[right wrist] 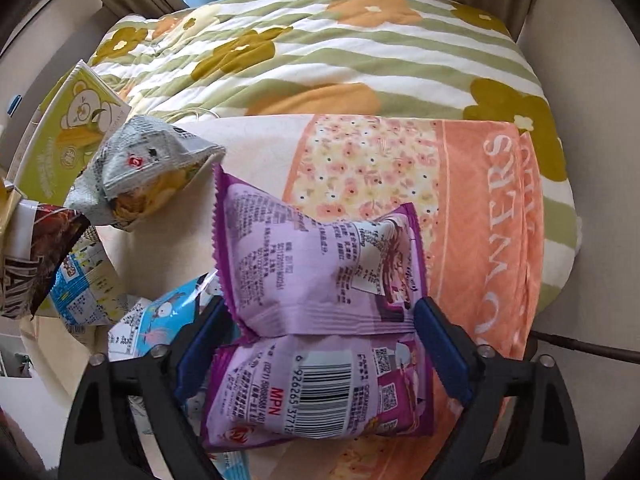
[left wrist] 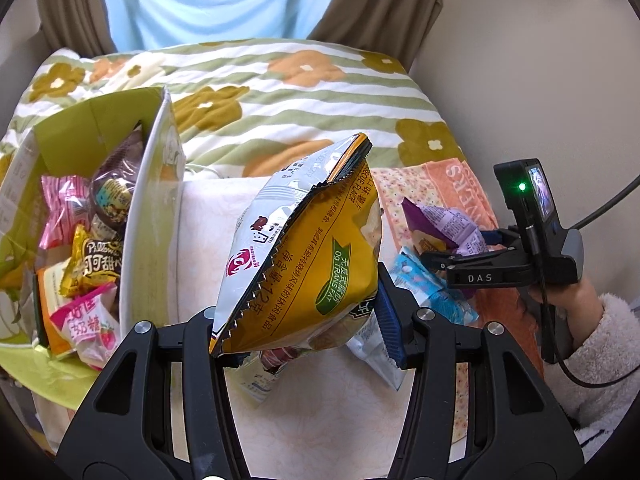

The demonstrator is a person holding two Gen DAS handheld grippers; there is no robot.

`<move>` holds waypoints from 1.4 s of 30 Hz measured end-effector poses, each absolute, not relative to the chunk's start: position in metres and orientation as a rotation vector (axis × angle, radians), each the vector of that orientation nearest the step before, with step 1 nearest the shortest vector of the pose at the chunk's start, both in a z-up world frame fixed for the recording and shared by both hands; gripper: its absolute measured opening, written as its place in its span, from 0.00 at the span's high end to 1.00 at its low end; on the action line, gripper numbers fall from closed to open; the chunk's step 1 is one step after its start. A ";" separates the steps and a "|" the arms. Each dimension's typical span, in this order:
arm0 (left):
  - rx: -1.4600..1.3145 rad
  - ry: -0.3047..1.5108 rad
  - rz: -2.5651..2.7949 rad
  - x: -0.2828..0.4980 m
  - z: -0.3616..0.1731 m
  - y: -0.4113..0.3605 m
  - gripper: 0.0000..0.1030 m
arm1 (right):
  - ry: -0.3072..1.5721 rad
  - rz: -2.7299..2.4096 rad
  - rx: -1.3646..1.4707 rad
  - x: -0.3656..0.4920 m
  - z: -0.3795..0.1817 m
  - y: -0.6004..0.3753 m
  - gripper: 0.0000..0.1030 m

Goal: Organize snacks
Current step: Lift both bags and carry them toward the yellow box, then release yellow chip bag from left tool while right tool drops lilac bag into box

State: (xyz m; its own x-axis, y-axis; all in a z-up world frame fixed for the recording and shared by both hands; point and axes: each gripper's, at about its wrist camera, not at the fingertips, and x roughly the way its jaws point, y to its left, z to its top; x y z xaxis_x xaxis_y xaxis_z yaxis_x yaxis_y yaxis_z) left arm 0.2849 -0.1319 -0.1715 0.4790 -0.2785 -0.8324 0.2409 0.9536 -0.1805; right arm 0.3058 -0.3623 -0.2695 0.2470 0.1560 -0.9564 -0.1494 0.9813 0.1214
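My left gripper [left wrist: 304, 330] is shut on a yellow and silver chip bag [left wrist: 304, 256] and holds it up above the towel. The same bag shows in the right wrist view [right wrist: 148, 172]. A green cardboard box [left wrist: 156, 208] with several snack packs stands at the left; its side shows in the right wrist view [right wrist: 68, 136]. My right gripper [right wrist: 320, 338] is shut on a purple snack pack [right wrist: 316, 256], with a second purple pack [right wrist: 320, 392] hanging under it. The right gripper [left wrist: 436, 260] also shows in the left wrist view, holding the purple pack [left wrist: 444, 224].
Blue and white snack packs [left wrist: 424, 284] and a dark pack [right wrist: 28, 256] lie on the orange floral towel [right wrist: 488, 220]. A flowered green-striped quilt [left wrist: 304, 92] covers the bed behind. Brown curtains hang at the back.
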 end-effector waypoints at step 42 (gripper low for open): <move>0.018 0.832 -0.160 0.335 -0.076 0.108 0.54 | 0.903 0.477 -0.003 0.314 -0.080 -0.131 0.43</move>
State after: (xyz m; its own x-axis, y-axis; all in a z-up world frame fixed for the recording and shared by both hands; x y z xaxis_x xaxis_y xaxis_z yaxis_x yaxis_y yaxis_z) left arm 0.3350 0.1078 -0.0765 0.6619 -0.1341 -0.7375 0.1483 0.9878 -0.0466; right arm 0.3139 -0.1307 -0.0795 0.5219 0.3975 -0.7547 -0.3997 0.8956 0.1953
